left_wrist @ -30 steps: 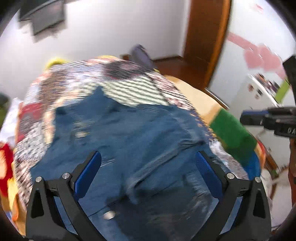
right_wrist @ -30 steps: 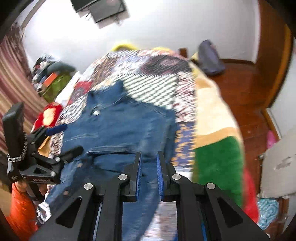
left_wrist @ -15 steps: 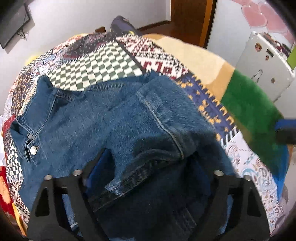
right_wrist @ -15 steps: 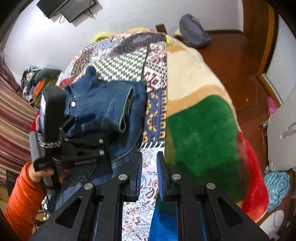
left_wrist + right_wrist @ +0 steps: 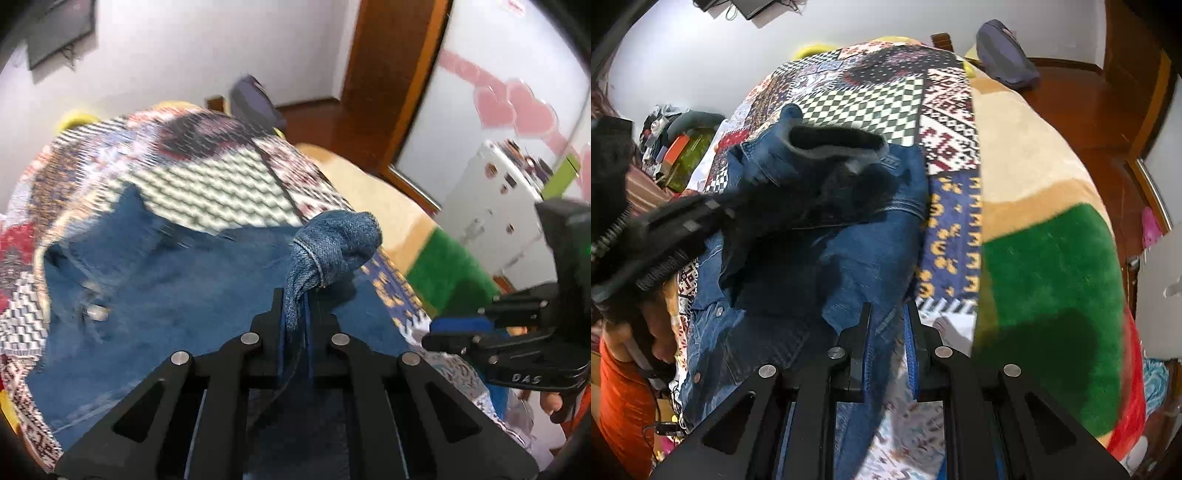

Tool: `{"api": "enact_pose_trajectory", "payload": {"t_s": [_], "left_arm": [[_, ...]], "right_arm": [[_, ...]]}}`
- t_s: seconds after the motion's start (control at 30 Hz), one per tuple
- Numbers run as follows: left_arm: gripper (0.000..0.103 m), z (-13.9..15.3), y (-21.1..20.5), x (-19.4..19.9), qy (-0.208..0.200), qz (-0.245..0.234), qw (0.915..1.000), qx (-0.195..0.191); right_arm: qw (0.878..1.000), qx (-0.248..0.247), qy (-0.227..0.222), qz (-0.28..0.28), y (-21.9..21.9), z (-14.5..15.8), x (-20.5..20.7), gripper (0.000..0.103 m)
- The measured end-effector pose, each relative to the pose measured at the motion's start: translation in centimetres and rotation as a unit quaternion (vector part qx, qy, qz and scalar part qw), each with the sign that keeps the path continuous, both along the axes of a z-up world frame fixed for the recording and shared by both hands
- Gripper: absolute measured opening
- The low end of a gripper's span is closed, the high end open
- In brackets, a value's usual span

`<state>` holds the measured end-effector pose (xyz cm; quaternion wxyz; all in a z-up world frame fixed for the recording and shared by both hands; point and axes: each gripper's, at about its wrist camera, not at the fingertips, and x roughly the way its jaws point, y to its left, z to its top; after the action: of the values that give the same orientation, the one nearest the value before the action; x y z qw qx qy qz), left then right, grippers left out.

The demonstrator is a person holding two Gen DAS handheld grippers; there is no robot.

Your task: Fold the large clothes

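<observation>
Two grippers work a denim jacket (image 5: 166, 280) on a patchwork quilt (image 5: 221, 184): left gripper (image 5: 297, 295) pinches bunched denim, right gripper (image 5: 886, 314) clamps the jacket's edge.

Denim jacket (image 5: 849, 258) on quilt (image 5: 871, 96); blanket (image 5: 1045, 266) right of quilt.

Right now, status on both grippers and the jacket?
Left gripper shut on denim jacket, bunched fold pinched. Right gripper shut on jacket edge. Jacket on patchwork bedspread. Nothing in the way.
</observation>
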<state>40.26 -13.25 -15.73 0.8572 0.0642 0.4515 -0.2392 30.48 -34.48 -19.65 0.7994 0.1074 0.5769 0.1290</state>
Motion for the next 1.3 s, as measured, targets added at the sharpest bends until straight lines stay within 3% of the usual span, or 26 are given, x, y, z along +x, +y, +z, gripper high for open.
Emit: {"api": "enact_pose_trajectory", "payload": {"t_s": [0.17, 0.3, 0.37, 0.47, 0.6, 0.67, 0.83, 0.97, 1.03, 1.2, 1.3], "left_arm": [[0.005, 2.8, 6.0, 0.5, -0.037, 0.064, 0.9969, -0.029], [0.005, 4.4, 11.2, -0.3, -0.092, 0.115, 0.9888, 0.021], [0.005, 4.3, 14.1, -0.7, -0.093, 0.139, 0.9855, 0.029], [0.005, 3.3, 18.6, -1.6, -0.076, 0.179, 0.9804, 0.031], [0.005, -0.4, 23.7, -3.5, -0.018, 0.217, 0.9759, -0.011], [0.006, -2.7, 25.3, -4.4, 0.018, 0.228, 0.9731, -0.033], [0.006, -7.7, 27.2, -7.3, 0.078, 0.232, 0.9657, -0.088], [0.030, -10.7, 28.1, -8.4, 0.126, 0.241, 0.9555, -0.114], [0.055, -11.5, 29.2, -8.7, 0.137, 0.261, 0.9471, -0.126], [0.067, -12.7, 31.9, -8.4, 0.162, 0.292, 0.9126, -0.236], [0.067, -12.9, 32.5, -7.6, 0.159, 0.302, 0.9021, -0.263]], "right_arm": [[1.000, -0.011, 0.020, 0.012, 1.8, -1.4, 1.0, 0.011], [0.999, -0.029, 0.011, 0.024, 3.1, -1.2, 1.2, 0.011], [0.999, -0.037, 0.001, 0.030, 3.7, -0.5, 1.3, 0.011], [0.998, -0.043, -0.023, 0.039, 4.7, 1.0, 1.7, 0.012], [0.995, -0.069, -0.048, 0.048, 6.5, 1.9, 2.5, 0.011], [0.994, -0.084, -0.040, 0.053, 7.2, 1.0, 3.2, 0.011], [0.990, -0.124, 0.032, 0.054, 7.7, -4.3, 4.0, 0.011], [0.989, -0.130, 0.013, 0.065, 7.6, -4.7, 3.0, 0.011], [0.988, -0.140, 0.012, 0.070, 7.7, -4.6, 2.7, 0.011], [0.987, -0.143, 0.008, 0.072, 7.6, -4.5, 2.2, 0.011], [0.988, -0.138, 0.012, 0.068, 7.5, -4.5, 2.2, 0.012]]}}
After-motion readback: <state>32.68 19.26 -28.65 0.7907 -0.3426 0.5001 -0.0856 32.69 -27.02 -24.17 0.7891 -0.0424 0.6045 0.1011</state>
